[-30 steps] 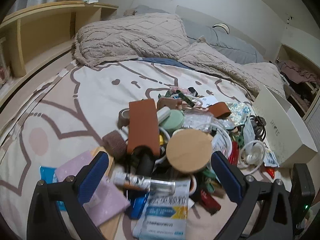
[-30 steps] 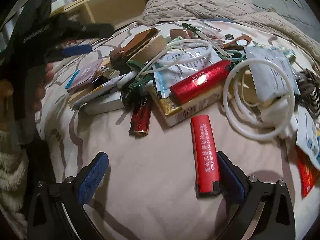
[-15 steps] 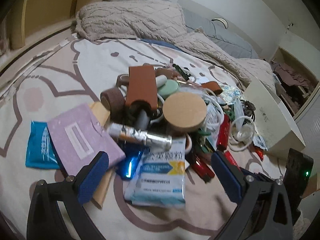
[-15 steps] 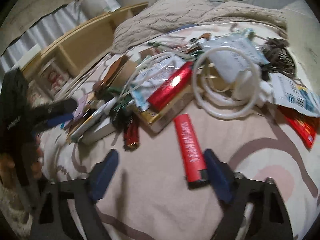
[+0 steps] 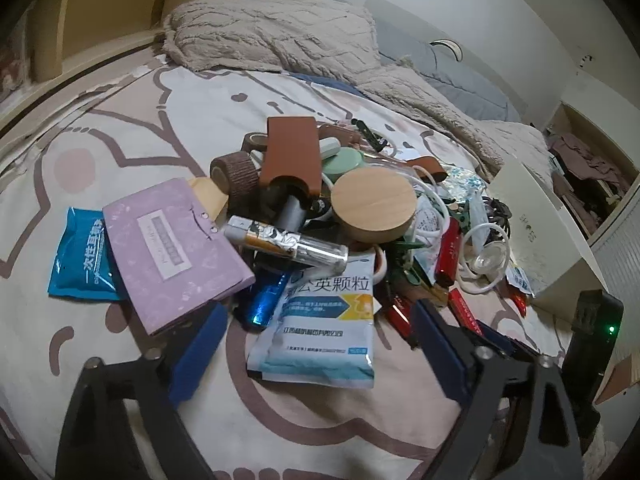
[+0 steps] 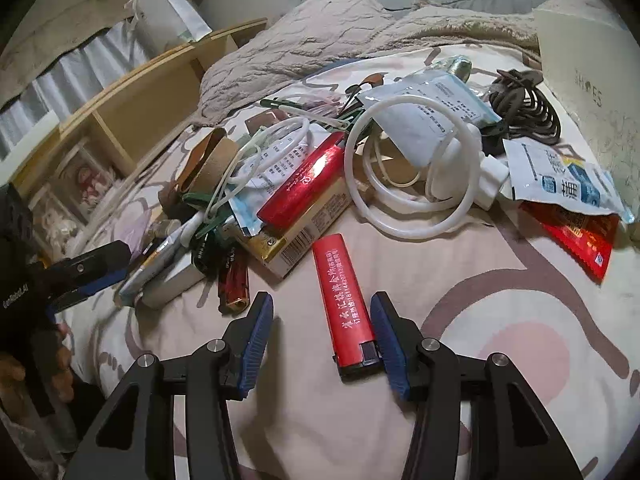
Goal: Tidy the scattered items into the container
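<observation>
My right gripper [image 6: 322, 332] sits low over the bed sheet [image 6: 500, 392], its blue pads partly spread and holding nothing. The red lighter [image 6: 344, 304] lies flat on the sheet between the pads, its black cap at 6 o'clock close beside the right-hand pad, though I cannot tell if they touch; the left-hand pad stands clear of it. Just past the lighter, toward 11 o'clock, I see a gold and white carton [image 6: 304, 232] with a shiny red tube [image 6: 302, 188] lying across it. At 1 o'clock from the lighter a white coiled cable [image 6: 408, 184] rings its charger plug [image 6: 490, 178], and a dark hair claw [image 6: 524, 108] lies beyond that. The white shoebox [image 6: 592, 76], which I take for the container, stands at the 2 o'clock edge of this view.

My left gripper [image 5: 316, 344] is wide open and empty, hovering at the near edge of the pile. A blue and white medicine sachet [image 5: 324, 320] lies between its pads. At 10 o'clock from the sachet I see a lilac packet [image 5: 172, 244] overlapping a blue wipes packet [image 5: 80, 256]. A round wooden lid [image 5: 374, 208] tops the heap at 12 o'clock, with a brown leather case [image 5: 290, 156] behind it and a foil-wrapped tube [image 5: 284, 242] in front. The shoebox [image 5: 536, 240] sits at 2 o'clock, beside the pile.
</observation>
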A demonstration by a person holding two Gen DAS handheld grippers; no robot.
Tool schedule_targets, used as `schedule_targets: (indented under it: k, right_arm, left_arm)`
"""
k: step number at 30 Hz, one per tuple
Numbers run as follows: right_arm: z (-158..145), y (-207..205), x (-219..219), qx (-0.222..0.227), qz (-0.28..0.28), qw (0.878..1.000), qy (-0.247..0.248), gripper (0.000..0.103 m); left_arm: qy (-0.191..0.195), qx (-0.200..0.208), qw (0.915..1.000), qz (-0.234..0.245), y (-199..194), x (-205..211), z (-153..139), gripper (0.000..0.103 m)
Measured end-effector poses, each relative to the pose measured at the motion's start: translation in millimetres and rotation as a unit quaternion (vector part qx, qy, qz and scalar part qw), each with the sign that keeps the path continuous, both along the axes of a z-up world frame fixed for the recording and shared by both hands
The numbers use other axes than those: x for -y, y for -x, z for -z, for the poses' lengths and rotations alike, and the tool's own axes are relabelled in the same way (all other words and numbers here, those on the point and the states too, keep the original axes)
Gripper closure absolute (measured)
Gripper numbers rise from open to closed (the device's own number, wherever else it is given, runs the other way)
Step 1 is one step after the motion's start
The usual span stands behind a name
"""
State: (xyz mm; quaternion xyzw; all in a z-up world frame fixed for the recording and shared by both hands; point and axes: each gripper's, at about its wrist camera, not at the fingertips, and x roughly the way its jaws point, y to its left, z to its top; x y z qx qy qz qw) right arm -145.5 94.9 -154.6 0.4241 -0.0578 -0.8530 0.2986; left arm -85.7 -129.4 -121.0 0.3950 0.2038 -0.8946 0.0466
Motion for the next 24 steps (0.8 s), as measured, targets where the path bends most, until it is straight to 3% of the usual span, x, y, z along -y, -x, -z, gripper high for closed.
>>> schedule_targets:
  k: [2, 6, 11, 13, 16, 18, 24]
  right_arm:
    - [0.2, 0.1, 1.0, -0.002, -0.001, 1.000, -0.005, 0.051]
    - [0.4, 0.5, 2.4, -0.004, -0.002, 1.000, -0.013, 0.051]
    - [0.3, 0.1, 4.2, -0.006, -0.003, 1.000, -0.022, 0.052]
    - [0.6, -0.1, 3.7, -0.007, -0.001, 1.000, -0.025, 0.055]
    - [1.0, 0.6, 1.7, -0.006, 0.005, 1.000, -0.030, 0.063]
    - [1.0, 1.5, -0.9, -0.006, 0.014, 0.999, -0.038, 0.078]
    - [-1.2, -0.4, -9.0, 0.008, 0.013, 0.999, -0.038, 0.082]
  left_arm:
    - [-0.010, 0.007, 0.9999, 0.004, 1.2, 0.6, 3.5, 0.022]
    - [-0.044, 0.024, 0.9987, 0.012, 2.2, 1.6, 13.3, 0.023]
    - [-0.047, 0.029, 0.9985, 0.010, 1.7, 0.6, 15.8, 0.023]
    - [-0.045, 0.030, 0.9985, 0.010, 1.8, 0.8, 15.9, 0.025]
    - [-0.040, 0.031, 0.9987, 0.008, 2.6, 0.9, 16.3, 0.038]
    - [-0.037, 0.029, 0.9988, 0.013, 3.0, -0.2, 16.0, 0.040]
    - [-0.034, 0.019, 0.9984, 0.041, 3.4, -8.7, 15.3, 0.043]
